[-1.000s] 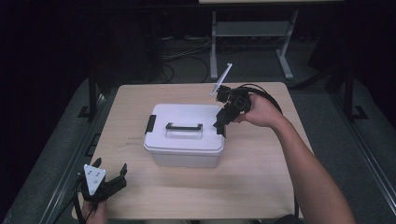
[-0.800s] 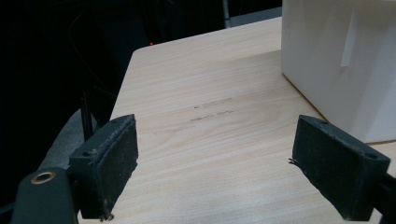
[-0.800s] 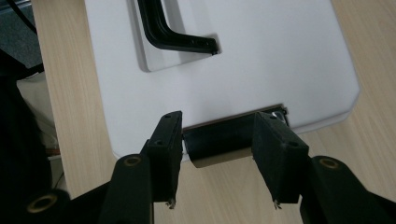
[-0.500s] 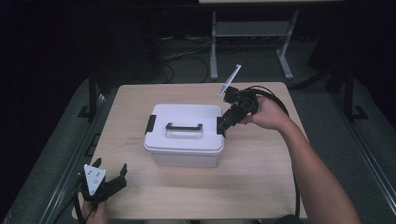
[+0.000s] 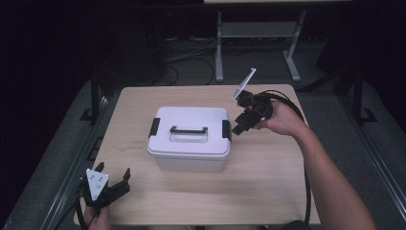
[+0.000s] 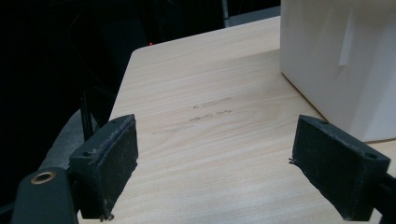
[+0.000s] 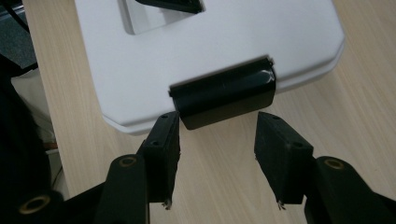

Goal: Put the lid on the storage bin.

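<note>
So the right gripper (image 5: 238, 128) is parked right at the side of the white storage box (image 5: 189, 136), nose pointing at the black latch (image 7: 223, 92) on that end of the lid. From the right gripper view the latch sits just ahead of the two pads, a bit toward one of them, and the jaws are partway spread with nothing pinched, having just been opening a touch more. One pad looks nearly touching the lower edge of the latch, but I can't tell if it really makes contact. Past the latch, further out from the gripper, there's the recess with the black carry handle (image 5: 188, 130) in the top of the lid, and on the far end of the box a second latch (image 5: 154, 127). The left gripper (image 5: 111, 184) sits well apart from all that, low over the near corner of the worktop (image 5: 268, 177), jaws spread wide with only bare wood between them; in its own view the box's white wall (image 6: 336, 60) rises ahead and off to one side. Nothing lies between the right gripper and its latch. Beyond the worktop, a metal stand (image 5: 256, 33) and some cables (image 5: 186, 60) sit on the dark floor.
</note>
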A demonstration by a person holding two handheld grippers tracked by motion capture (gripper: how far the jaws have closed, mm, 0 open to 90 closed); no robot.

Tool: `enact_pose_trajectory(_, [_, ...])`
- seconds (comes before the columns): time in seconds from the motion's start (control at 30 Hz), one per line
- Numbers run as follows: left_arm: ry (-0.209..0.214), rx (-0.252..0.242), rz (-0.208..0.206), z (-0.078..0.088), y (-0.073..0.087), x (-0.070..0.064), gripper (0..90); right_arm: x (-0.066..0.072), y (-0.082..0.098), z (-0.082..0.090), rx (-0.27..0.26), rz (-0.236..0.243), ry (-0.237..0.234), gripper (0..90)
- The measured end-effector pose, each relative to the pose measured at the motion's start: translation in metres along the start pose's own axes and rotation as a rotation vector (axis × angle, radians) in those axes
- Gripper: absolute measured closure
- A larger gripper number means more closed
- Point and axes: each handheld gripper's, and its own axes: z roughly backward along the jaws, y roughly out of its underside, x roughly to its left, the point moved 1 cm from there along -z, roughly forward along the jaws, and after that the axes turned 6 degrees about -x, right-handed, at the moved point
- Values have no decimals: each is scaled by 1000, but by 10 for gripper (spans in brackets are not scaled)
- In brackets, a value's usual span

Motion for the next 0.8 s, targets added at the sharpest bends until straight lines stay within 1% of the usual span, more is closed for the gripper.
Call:
enact_pose_trajectory(0.07, [-1,-1,1,0,0,0,136,-1,4,1,0,-13,2,494])
enact_pose_trajectory(0.5, [-2,-1,-1,0,0,0,136,-5,27,7,-3,-47,17,485])
enact_pose_trajectory(0.8, [-3,1,-4,0,0,-1,136,-8,44,10,7,-70,27,484])
